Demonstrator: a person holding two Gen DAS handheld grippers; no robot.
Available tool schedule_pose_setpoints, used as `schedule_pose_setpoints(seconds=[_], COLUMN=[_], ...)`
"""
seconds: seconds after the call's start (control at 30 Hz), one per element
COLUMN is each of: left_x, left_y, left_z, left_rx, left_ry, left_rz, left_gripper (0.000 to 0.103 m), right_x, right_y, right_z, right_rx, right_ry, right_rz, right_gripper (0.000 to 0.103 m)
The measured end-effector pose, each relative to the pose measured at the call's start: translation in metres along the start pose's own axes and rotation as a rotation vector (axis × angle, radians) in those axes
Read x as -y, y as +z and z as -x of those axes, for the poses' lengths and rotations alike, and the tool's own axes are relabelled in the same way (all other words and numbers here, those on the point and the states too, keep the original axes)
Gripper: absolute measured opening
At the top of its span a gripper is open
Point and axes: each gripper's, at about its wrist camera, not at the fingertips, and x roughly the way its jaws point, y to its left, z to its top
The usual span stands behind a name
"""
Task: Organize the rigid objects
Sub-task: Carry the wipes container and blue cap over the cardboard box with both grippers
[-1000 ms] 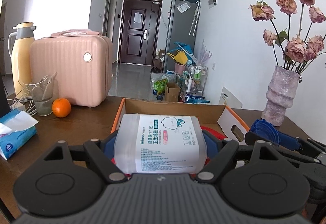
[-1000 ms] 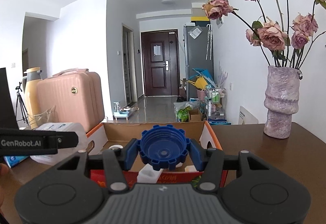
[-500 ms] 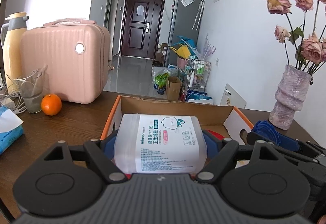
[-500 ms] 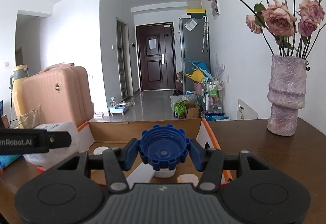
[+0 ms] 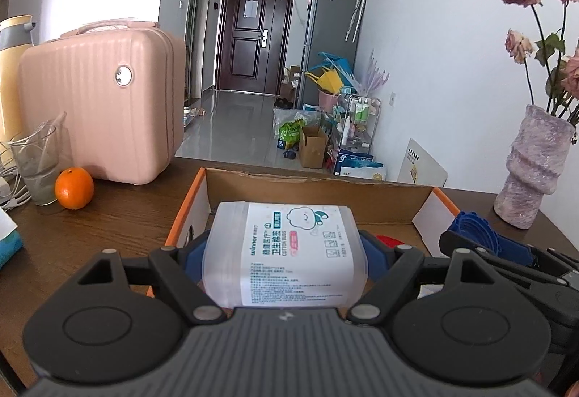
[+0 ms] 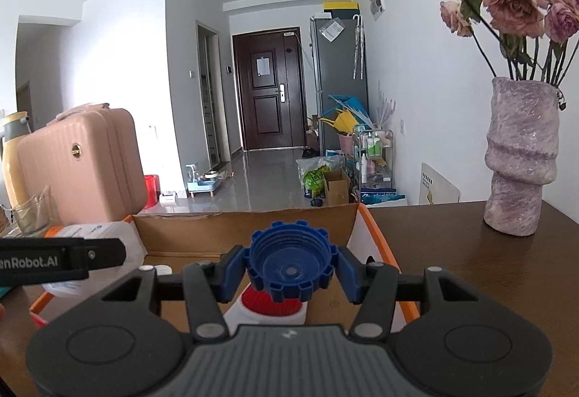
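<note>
My left gripper [image 5: 286,254] is shut on a translucent cotton-bud box [image 5: 284,252] with a white label, held over the left half of an open cardboard box [image 5: 318,183] with orange edges. My right gripper [image 6: 291,270] is shut on a blue toothed screw cap [image 6: 291,267], its hollow side facing me, above the right half of the cardboard box [image 6: 249,229]. Below the cap lies a white item with a red round part [image 6: 269,304]. The cap and right gripper [image 5: 477,238] also show at the left view's right side.
A pink hard case [image 5: 97,100], a yellow flask [image 5: 11,71], a glass [image 5: 36,165] and an orange [image 5: 74,188] stand on the brown table to the left. A purple vase [image 6: 521,158] with dried roses stands to the right. A tissue pack [image 5: 9,238] lies at the left edge.
Both grippers have moved forward and a little down with their loads, now further over the cardboard box. The case and vase loom larger. Neither grip has changed.
</note>
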Motion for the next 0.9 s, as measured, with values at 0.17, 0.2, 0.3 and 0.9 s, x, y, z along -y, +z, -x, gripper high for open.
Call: schedule_pose_setpoints(seconds=[0.17,0.2,0.3,0.9], left_x=[0.002,0.002,0.002,0.003], left_y=[0.002,0.002,0.003,0.005], left_z=[-0.013,-0.015,-0.021,-0.054], left_rx=[-0.013,-0.015,-0.022,-0.070], left_ry=[0.004,0.005,0.008,0.027], left_rz=[-0.008,-0.010,-0.014,-0.047], left_gripper=[0.083,0.083,0.083,0.083], right_x=[0.002,0.002,0.004,0.010], right_y=[0.002,0.002,0.003,0.004], right_z=[-0.014,-0.016,-0.022,-0.047], right_rx=[-0.014,-0.015,-0.021,-0.079], right_ry=[-0.002,-0.004,-0.010,-0.028], right_rz=[0.001,0.003,0.001,0.001], right_gripper=[0.053,0.053,0.053,0.053])
